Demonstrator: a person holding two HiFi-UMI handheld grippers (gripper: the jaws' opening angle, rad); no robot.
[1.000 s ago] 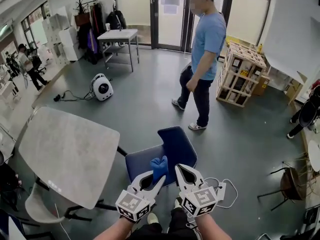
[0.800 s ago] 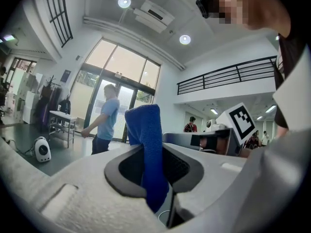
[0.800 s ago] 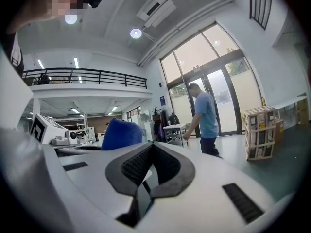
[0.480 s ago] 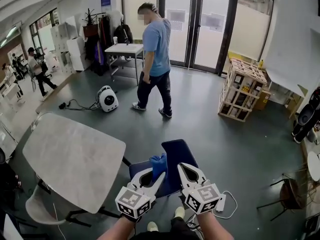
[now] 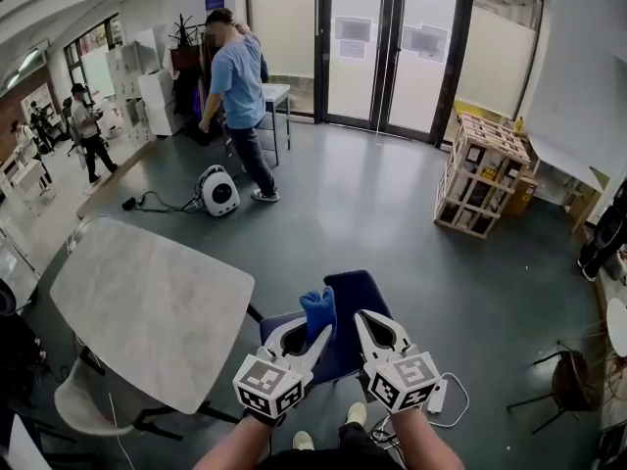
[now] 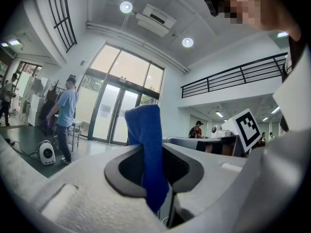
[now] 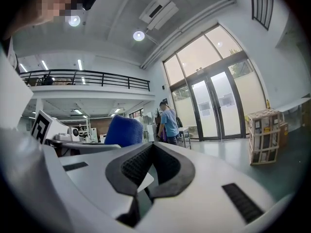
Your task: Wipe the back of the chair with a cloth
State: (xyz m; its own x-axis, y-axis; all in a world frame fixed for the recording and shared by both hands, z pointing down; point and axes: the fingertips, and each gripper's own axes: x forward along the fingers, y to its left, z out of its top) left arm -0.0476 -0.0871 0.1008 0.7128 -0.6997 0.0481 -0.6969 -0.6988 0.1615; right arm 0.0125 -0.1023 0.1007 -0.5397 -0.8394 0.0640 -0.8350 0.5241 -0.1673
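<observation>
The left gripper (image 5: 312,346) is clamping the soft, limp, bright-blue fabric cloth (image 5: 318,309) at its lower fold, probably the surest hold, with the dark-blue padded chair (image 5: 361,294) at twelve o'clock, while the right gripper (image 5: 365,324) is hanging with jaws together, empty.

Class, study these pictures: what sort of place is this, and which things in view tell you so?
Probably the open hall of an office or lab building, not a home: tall glass doors, a black railing along an upper level, and a wooden crate standing by the wall.
</observation>
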